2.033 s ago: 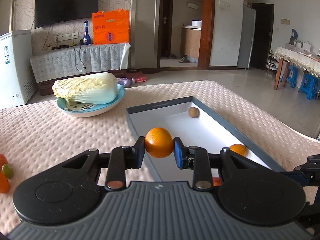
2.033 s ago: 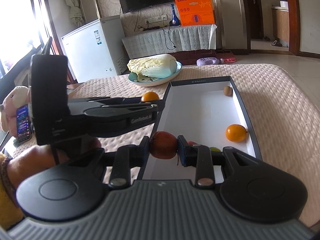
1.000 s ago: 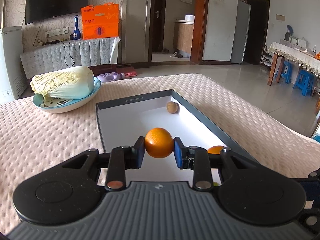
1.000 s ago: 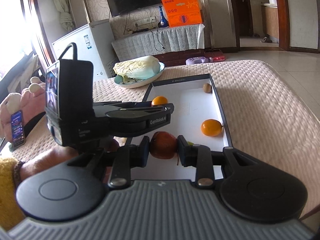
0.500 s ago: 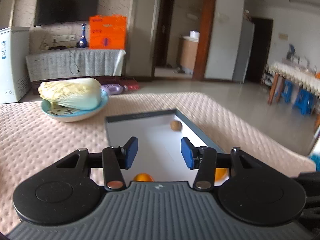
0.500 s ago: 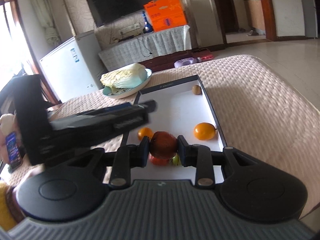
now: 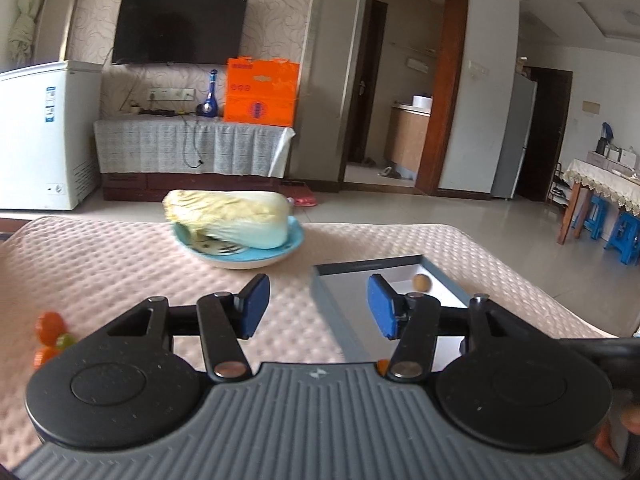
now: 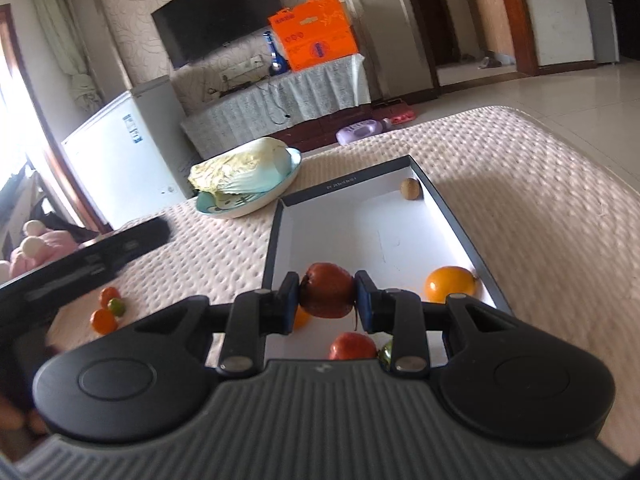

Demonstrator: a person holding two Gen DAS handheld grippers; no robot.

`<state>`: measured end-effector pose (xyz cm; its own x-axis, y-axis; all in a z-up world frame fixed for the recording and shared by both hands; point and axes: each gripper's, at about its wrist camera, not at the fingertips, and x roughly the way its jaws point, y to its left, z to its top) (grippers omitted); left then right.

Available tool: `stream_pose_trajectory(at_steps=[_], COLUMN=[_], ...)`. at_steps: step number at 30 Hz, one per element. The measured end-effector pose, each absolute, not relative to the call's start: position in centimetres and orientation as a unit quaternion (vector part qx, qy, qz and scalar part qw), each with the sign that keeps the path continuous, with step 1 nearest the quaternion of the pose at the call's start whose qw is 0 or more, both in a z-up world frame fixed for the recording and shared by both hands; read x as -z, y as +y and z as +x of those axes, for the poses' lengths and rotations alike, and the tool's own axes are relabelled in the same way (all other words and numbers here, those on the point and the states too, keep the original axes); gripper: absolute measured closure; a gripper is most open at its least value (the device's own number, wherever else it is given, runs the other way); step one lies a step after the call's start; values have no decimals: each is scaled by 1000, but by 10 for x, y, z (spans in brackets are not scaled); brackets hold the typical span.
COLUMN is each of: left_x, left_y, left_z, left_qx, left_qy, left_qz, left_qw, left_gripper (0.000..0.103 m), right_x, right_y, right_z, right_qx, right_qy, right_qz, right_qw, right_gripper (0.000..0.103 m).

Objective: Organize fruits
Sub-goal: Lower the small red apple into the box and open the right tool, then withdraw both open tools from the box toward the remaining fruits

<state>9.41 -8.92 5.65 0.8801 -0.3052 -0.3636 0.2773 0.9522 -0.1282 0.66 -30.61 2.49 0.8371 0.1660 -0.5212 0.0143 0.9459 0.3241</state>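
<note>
Pink quilted bed (image 8: 520,184) — tray (image 8: 452,208), cabbage plate (image 8: 256,204), loose fruits (image 8: 106,308).

red apple (image 8: 326,295): held above tray's near end | tray (image 8: 452,216): shallow, dark rim, white floor, lengthwise on tablecloth | orange (image 8: 451,284): against right wall | small brown fruit (image 8: 411,189): far right corner | small oranges and green fruit (image 8: 108,310): clustered on cloth, left of tray

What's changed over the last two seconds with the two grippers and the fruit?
The left gripper let its orange go into the box; its jaws are opening with nothing between them, and it has swung left toward the loose fruits on the cloth. The right gripper still clamps the red fruit over the box. The cabbage is unmoved.
</note>
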Motion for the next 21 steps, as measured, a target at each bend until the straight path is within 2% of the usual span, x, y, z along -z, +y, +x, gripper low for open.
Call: stream_pose_trajectory(at_steps=[15,16,17,18,21], left_x=[-75,-76,-77,-77,-79], left_y=[13,16,18,20,22], left_z=[71,70,68,68,67], left_qx=[103,103,103,102,104], left_qy=[165,163,162,160,157], left_qz=[-50,-50,-50,-50,-52], left_qw=[980,980,980,981,981], left_gripper=[42,42,42,42,42], right_x=[-14,-14,-14,-14,-17], right_y=[-284,-284,-283,-283,-279], right_z=[31,32,32,31,28], right_qx=[48,54,58,63,76], right_qy=[285,284,280,275,259], right_qz=[132,132,131,130,113], right_qw=[948,948,949,950,956], right_gripper=[69,65,56,52,50])
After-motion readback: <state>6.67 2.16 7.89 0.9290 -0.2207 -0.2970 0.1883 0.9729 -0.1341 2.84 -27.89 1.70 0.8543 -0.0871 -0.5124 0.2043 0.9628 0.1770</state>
